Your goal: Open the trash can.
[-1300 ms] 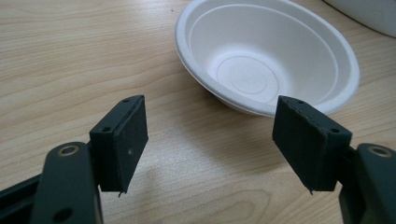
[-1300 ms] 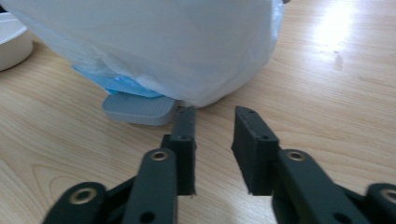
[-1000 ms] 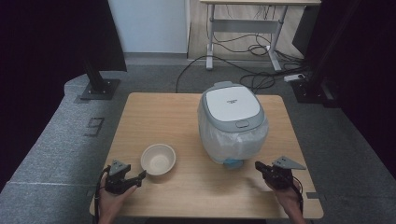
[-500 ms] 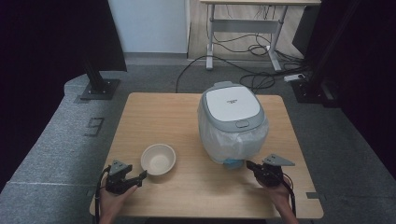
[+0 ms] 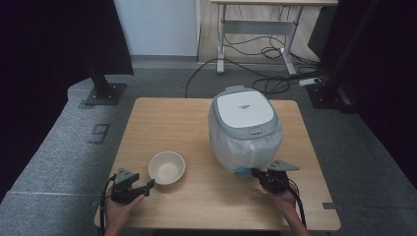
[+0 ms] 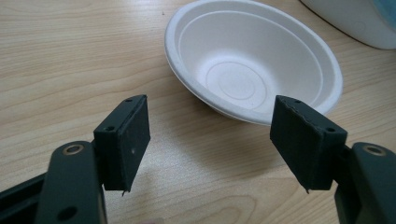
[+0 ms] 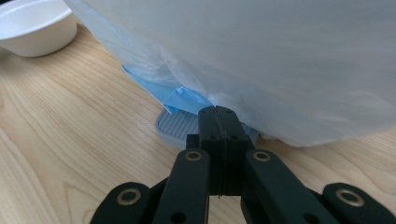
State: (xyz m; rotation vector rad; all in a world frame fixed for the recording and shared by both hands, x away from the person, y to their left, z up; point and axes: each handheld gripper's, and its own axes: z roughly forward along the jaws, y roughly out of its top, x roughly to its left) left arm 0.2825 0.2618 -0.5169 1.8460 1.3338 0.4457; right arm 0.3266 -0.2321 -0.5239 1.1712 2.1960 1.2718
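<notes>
Nearby on the light wooden table (image 5: 196,123): white round paper bowl (image 6: 252,70) just ahead of left gripper (image 6: 210,135), jaws spread wide. Further right, right gripper (image 7: 219,114), jaws pressed together on nothing, tip against a ridged translucent plastic tab (image 7: 175,125) under the white plastic-wrapped rice cooker (image 5: 244,125).

At the top of the frame we see a white-legged desk (image 5: 255,29) with loose cables (image 5: 265,51) beneath it on the grey floor (image 5: 162,81). A black stand base (image 5: 103,91) sits at upper left, and a power strip (image 5: 311,81) lies at upper right.
</notes>
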